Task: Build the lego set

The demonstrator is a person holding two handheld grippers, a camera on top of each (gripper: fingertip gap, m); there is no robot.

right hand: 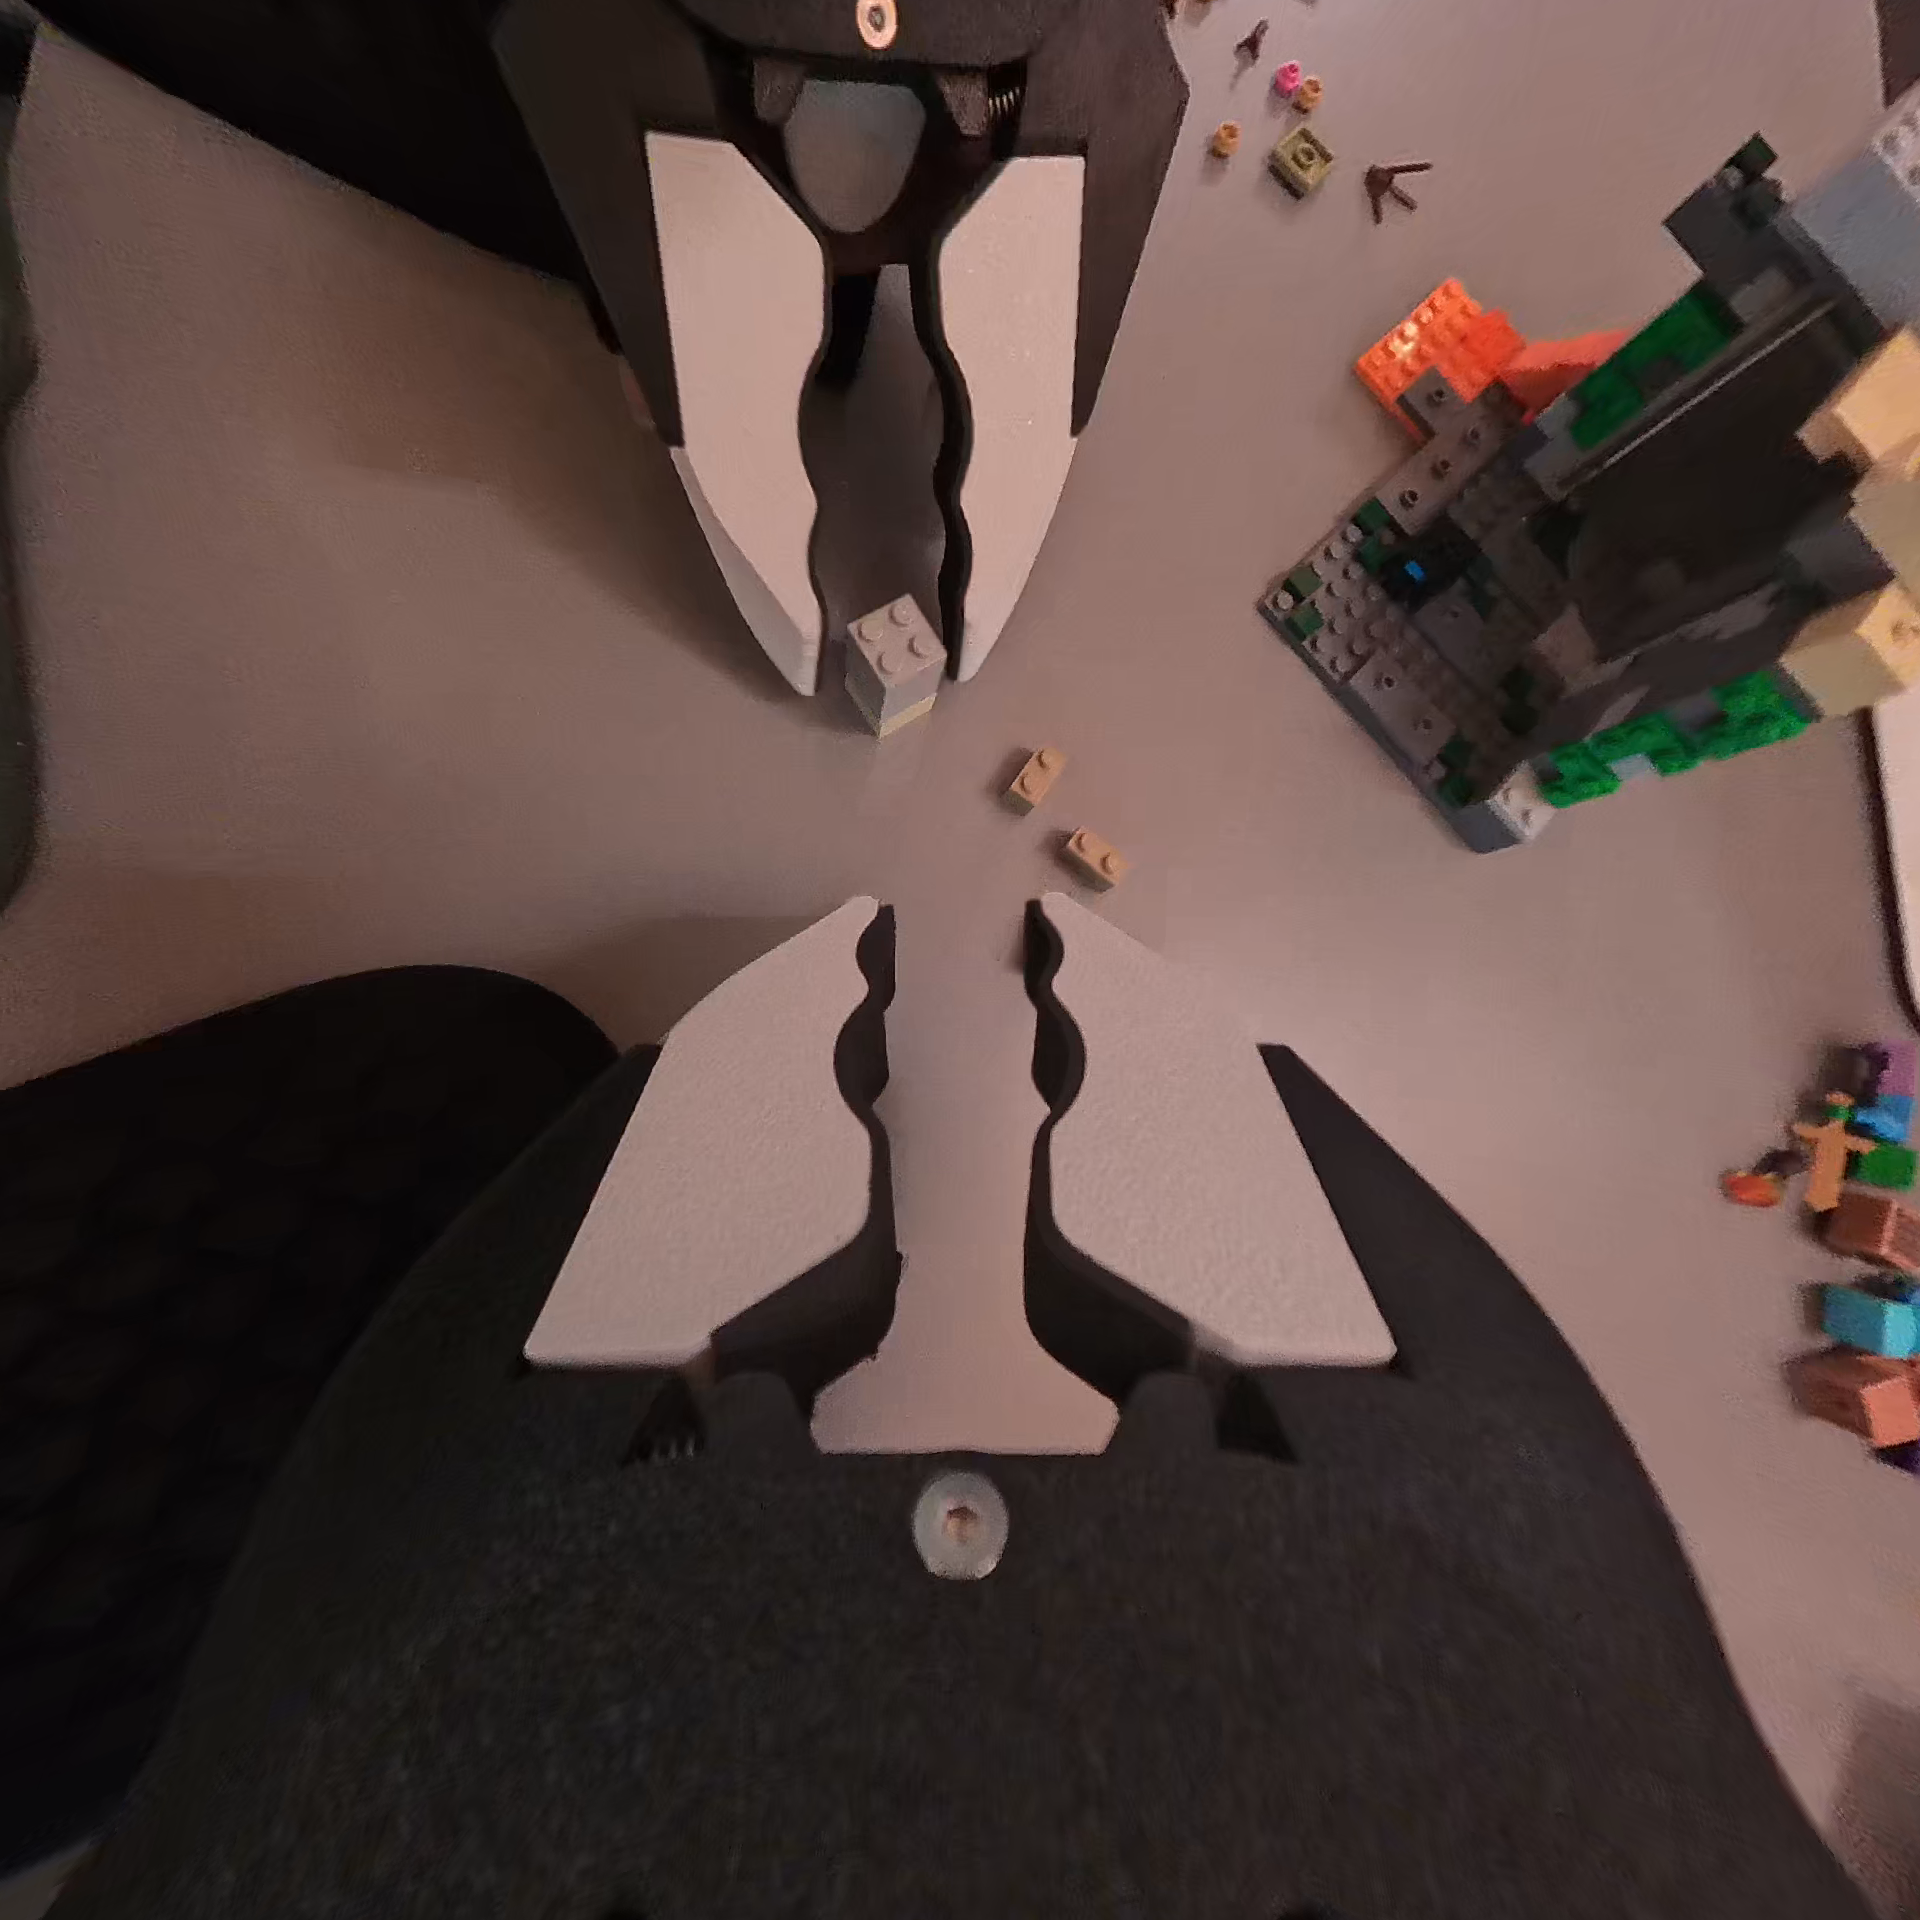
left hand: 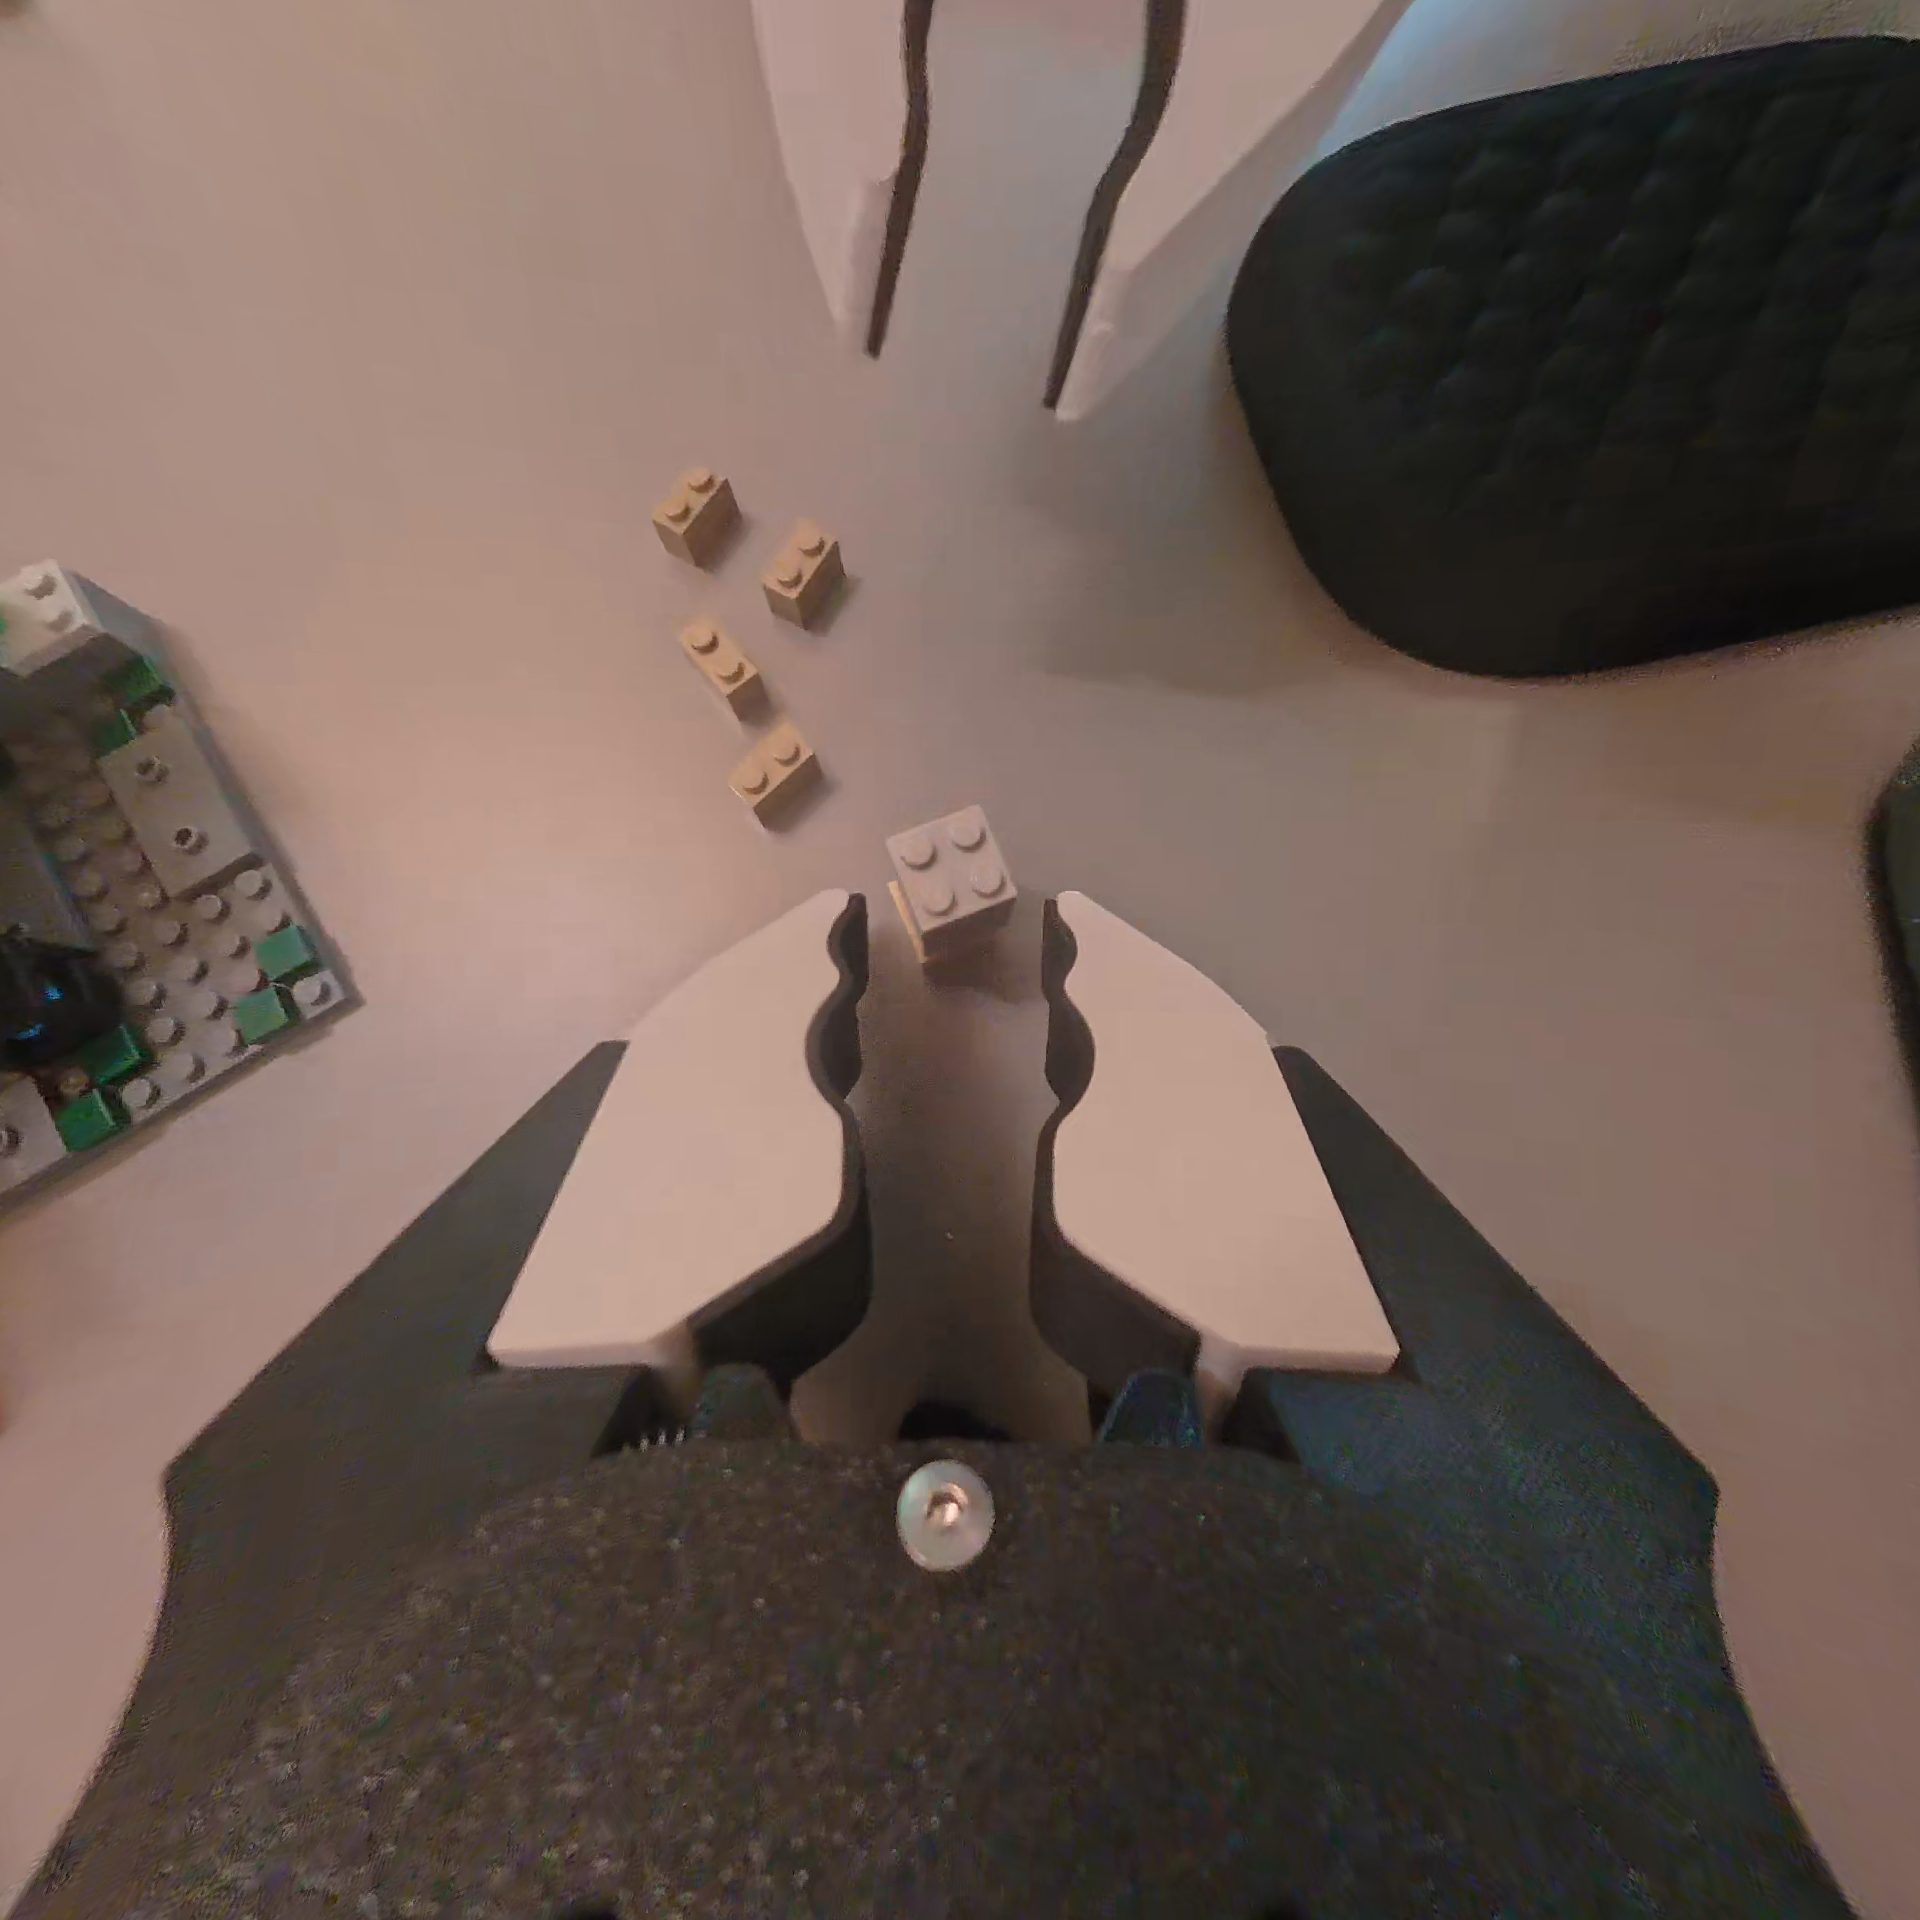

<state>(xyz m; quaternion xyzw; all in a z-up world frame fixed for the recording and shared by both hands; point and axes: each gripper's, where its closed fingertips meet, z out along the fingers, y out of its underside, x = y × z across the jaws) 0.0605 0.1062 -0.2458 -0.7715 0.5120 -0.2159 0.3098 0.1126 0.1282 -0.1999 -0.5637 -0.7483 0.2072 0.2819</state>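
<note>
A small stack (left hand: 951,878) with a grey 2x2 brick on top and a tan layer beneath stands on the pale table. My left gripper (left hand: 954,920) is open, with one jaw on each side of the stack and a small gap on both sides. The right wrist view shows the same stack (right hand: 896,660) between the left gripper's tips (right hand: 885,665). My right gripper (right hand: 958,920) is open and empty, facing the left one, and also shows in the left wrist view (left hand: 966,374). Several loose tan 1x2 bricks (left hand: 774,771) lie between the grippers; two show in the right wrist view (right hand: 1094,857).
The partly built grey and green model (right hand: 1558,582) stands to one side, and also shows in the left wrist view (left hand: 156,883). Small loose pieces (right hand: 1299,156) lie beyond it, and figures and blocks (right hand: 1860,1247) lie at the right edge. A black quilted cushion (left hand: 1610,364) is beside the right gripper. Spacing between my two grippers at the tips: around 8 cm.
</note>
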